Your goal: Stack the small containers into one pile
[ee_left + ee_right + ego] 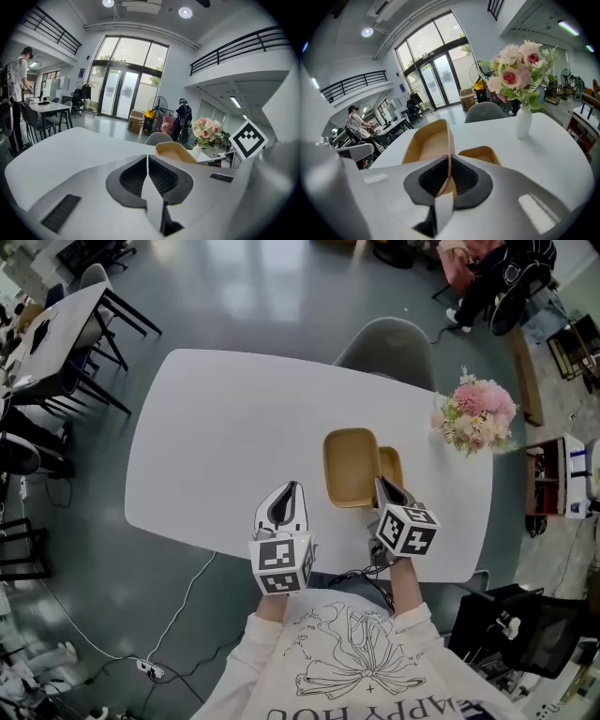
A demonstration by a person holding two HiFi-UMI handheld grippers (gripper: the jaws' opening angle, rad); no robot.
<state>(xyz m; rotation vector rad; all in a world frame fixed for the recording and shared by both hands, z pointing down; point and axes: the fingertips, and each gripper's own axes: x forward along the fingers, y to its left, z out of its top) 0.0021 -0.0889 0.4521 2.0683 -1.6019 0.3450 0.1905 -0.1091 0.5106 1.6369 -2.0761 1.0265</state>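
Clearly, the larger tan container [350, 465] is a shallow rounded-rectangle tray, smooth, matte and thin-walled. It sits by the tabletop's [225, 446] near edge, toward the right end. The smaller matching container [392, 463] is just beside it, on its right. The right gripper [384, 487] pinches the larger one's near rim wall. The left gripper [286, 498] has its ribbed jaws pressed together, empty. A pink flower vase [476, 413] stands near the right edge.

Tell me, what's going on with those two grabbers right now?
Left gripper jaws shut, empty. Right gripper jaws clamped on wall of larger container. Smaller container beside it, not stacked. Flower vase stands clear.
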